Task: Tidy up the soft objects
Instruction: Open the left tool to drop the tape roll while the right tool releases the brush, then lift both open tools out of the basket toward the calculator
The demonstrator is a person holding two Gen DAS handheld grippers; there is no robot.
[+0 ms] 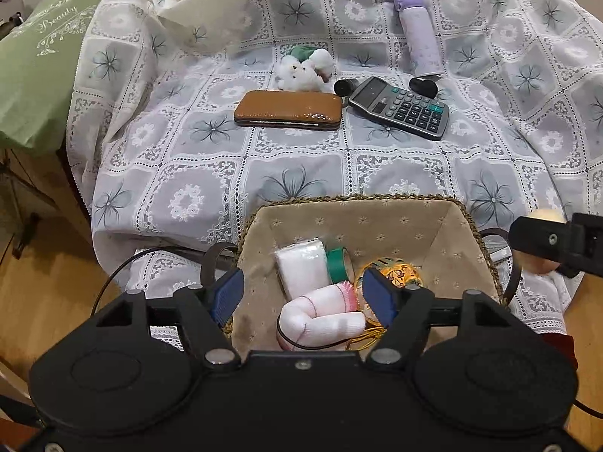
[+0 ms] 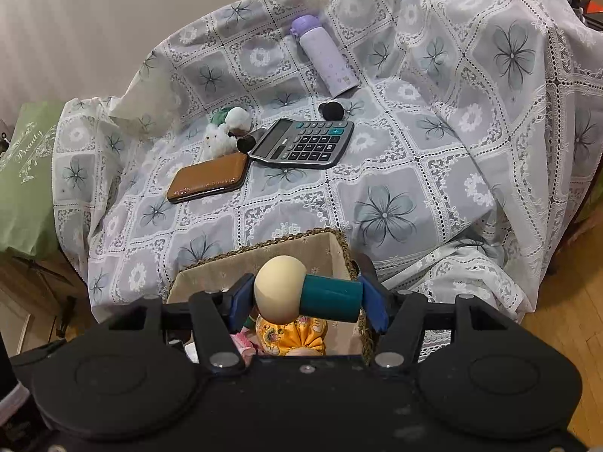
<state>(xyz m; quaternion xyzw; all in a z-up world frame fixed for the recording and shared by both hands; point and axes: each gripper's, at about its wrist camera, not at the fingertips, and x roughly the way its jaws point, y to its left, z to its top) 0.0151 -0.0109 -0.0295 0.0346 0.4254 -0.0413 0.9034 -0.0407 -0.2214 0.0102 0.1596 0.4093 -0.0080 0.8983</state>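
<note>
Above the basket (image 1: 433,226), left hand-held gripper (image 1: 303,293) tilted down, empty, right hand-held gripper (image 2: 307,297) clamping mushroom toy (image 2: 301,290)

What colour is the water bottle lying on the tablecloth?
Pale lilac with a darker purple cap; the water bottle shows best in the right wrist view.

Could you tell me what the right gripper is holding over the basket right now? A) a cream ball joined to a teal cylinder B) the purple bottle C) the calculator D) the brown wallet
A: the right gripper has its blue pads pressed on the cream-and-teal toy above the basket.
</note>
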